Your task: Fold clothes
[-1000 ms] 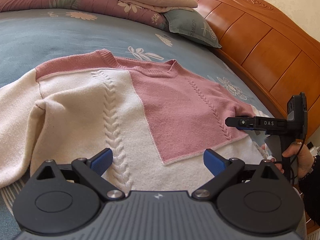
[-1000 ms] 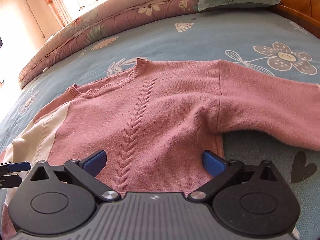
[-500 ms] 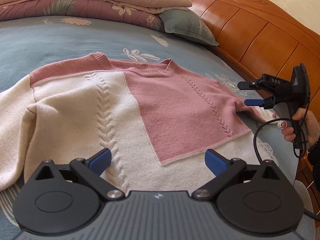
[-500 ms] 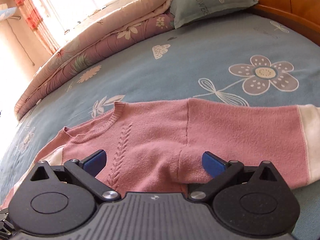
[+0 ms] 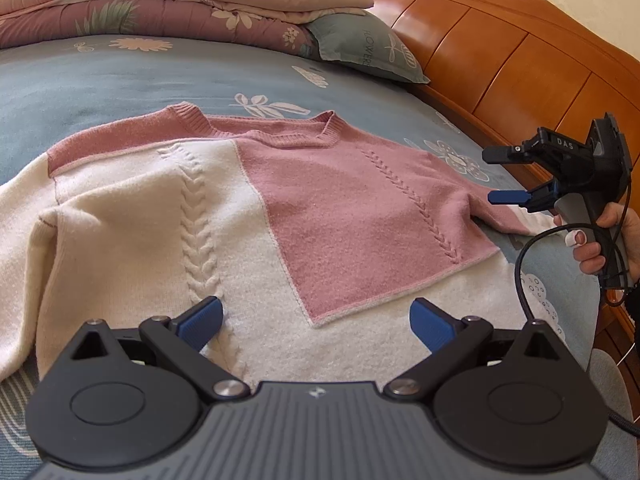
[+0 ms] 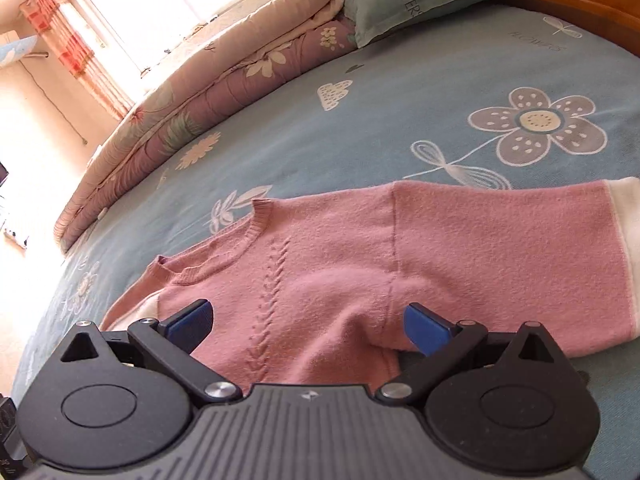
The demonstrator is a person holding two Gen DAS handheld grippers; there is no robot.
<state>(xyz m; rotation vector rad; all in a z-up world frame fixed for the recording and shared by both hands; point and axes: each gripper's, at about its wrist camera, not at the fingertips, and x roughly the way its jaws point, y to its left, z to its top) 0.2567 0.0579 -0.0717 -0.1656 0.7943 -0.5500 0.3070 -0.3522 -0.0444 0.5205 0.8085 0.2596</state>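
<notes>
1. Left gripper point(image 5: 316, 322): jaws wide apart, holding nothing, over the cream lower part of the sweater point(image 5: 248, 216).
2. Right gripper point(image 6: 306, 326): jaws spread, empty, above the pink armpit area near the sleeve point(image 6: 500, 248); a hand point(image 5: 600, 240) grips its handle.
3. Pink-and-cream cable-knit sweater lies flat, front up, on the blue floral bedsheet point(image 6: 400, 120).
4. Beyond: pillow point(image 5: 364, 48), folded quilt point(image 5: 160, 4), wooden headboard point(image 5: 500, 52).

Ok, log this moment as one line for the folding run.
task: fold clothes | sweater: flat on bed, unfolded | left tool: open, over hem | right tool: open, above pink sleeve
</notes>
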